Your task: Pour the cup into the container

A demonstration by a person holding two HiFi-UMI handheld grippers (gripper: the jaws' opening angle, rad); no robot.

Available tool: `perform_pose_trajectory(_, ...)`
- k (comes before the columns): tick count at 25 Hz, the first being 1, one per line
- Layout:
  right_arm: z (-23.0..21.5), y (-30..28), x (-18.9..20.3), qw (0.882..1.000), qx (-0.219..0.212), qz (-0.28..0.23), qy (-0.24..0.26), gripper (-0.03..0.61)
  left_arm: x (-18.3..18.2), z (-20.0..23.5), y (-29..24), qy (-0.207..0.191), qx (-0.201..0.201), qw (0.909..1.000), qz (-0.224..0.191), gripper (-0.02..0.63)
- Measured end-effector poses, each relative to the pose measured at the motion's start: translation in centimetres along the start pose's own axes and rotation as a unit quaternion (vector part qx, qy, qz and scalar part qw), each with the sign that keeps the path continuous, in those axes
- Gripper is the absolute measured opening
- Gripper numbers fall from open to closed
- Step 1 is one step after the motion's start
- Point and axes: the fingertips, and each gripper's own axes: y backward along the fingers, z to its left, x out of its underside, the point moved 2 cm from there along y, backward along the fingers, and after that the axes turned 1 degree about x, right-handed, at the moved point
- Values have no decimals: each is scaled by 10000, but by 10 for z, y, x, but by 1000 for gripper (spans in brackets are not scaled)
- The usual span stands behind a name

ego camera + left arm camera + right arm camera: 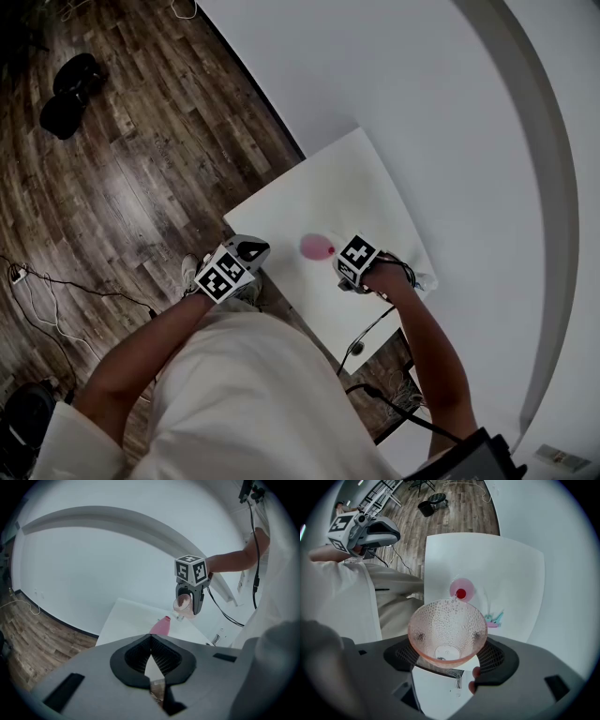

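Pouring looks nearly done: the right hand-held gripper [449, 657] grips the tipped cup [447, 630], its lip just ahead over the container [461, 593], and must keep that aim, while the left hand-held gripper [151, 654] is closed and empty.

- Head cam: high over the person, looked steeply down on white table [347, 187], floor & wall.
- Left gripper cam: sat off the table's edge, faced across it toward the wall; caught right gripper [190, 603].
- Right gripper cam: hung near above the table, looked down past its cup [447, 632]; caught left gripper [391, 535].
- All 3 showed table & pink container [317, 247].
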Motion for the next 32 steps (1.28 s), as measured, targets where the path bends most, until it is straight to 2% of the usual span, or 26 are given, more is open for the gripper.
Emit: perform_pose_trajectory(32,-7,8,1,9997,11,209,91,366,3,3,0,29,-17,10000,42,11)
